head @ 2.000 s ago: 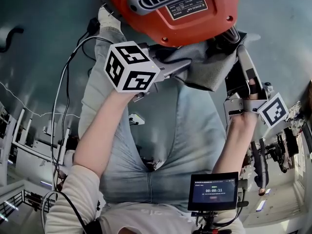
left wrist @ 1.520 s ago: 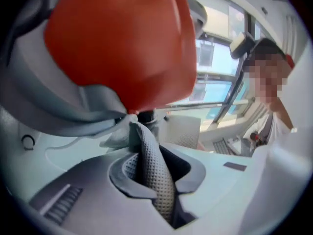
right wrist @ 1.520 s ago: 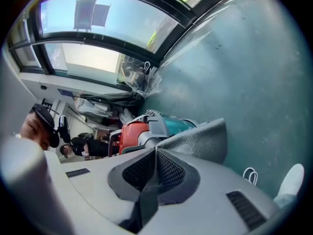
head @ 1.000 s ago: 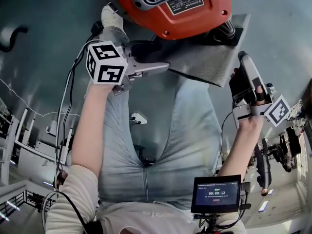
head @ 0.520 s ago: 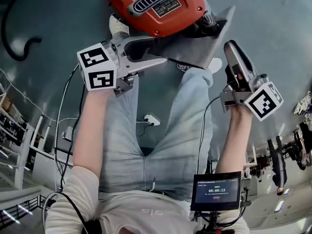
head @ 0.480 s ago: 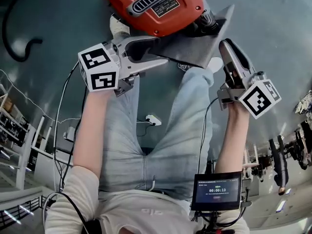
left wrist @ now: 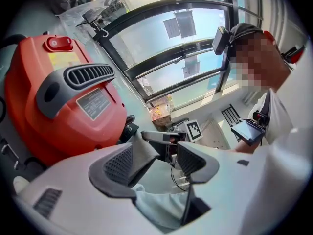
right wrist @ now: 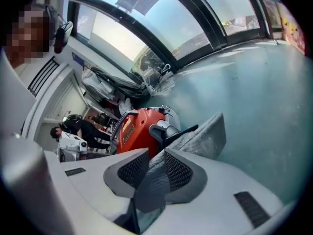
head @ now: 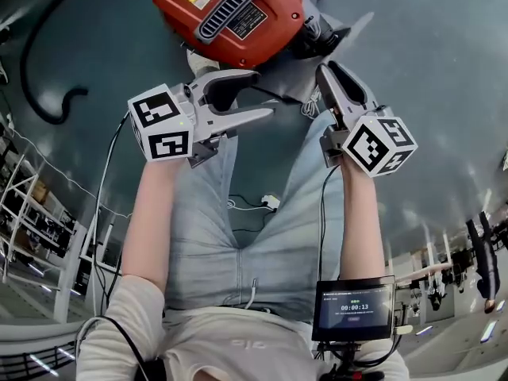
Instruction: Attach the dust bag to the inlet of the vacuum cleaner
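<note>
Right gripper (right wrist: pixel 156 156): jaws drawn close, both pads pressing a fold of the grey dust bag (right wrist: pixel 208 133). The fabric fills the gap between the pads and runs on past the tips toward the red vacuum cleaner (head: pixel 226 14). The far end of the bag sits at the grey inlet (right wrist: pixel 166 130) on the red body. Whether it is seated on the inlet I cannot tell from any view.

Left gripper (head: pixel 264 94): jaws about half apart, nothing clamped. In the left gripper view a grey corner of the bag lies by the inner face of the pad (left wrist: pixel 120 163) on that view's left; the other pad stands clear of it. Contact with the first pad: cannot tell. Through the gap I see my right gripper, close ahead.

Head view: the vacuum cleaner lies on the floor (head: pixel 444 70) at the top of the frame, vent grille and labels toward the camera. The bag hangs between its lower right side and my right gripper, above my knees (head: pixel 238 197). My left gripper is just below the vacuum body, pointing at the bag from the left. My right gripper points up toward the inlet. The two sets of tips are near each other with bag fabric between them. A black hose (head: pixel 40 78) curls on the floor, well off to the left.
</note>
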Demonstrator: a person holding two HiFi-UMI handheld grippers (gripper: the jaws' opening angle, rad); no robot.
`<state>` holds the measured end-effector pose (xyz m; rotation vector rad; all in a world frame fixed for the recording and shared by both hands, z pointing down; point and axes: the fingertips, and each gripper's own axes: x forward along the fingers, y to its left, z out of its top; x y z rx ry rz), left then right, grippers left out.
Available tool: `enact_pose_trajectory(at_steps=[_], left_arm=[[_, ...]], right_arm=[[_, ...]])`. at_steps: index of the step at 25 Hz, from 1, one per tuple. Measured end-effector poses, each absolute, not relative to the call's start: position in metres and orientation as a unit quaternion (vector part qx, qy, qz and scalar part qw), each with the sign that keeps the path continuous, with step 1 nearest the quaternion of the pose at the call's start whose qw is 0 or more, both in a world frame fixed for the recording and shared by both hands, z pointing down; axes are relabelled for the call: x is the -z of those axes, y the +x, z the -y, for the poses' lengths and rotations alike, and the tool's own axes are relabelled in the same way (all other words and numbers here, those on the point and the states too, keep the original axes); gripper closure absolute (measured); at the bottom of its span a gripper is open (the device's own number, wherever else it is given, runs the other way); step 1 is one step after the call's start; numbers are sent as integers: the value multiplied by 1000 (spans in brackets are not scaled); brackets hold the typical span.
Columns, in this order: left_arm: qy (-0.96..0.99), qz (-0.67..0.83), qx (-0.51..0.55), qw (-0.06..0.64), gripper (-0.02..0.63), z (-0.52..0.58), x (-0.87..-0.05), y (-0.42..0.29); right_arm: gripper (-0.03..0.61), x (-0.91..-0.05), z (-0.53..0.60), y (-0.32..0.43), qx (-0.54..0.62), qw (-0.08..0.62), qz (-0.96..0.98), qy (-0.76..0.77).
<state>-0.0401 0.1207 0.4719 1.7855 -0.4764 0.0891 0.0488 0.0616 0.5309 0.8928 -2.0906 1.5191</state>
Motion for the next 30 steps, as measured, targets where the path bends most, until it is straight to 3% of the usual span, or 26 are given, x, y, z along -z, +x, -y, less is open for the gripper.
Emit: enact_pose_trajectory(at_steps=[11,19,24,30], left_arm=[[833,232,19,501,337,-58,-357,-22],[882,243,51,401,339,-5,-192,8],[925,238,33,293,341,23,-75,25],[941,282,56,178,458,39,90,37]], right_arm=[[486,-393,-29,52,-415,140,850,293],[486,-195,23,65,-333,61,890,307],[486,-58,58,77,-245,0,913,325],[488,103,50,102,-161,-64,926,335]])
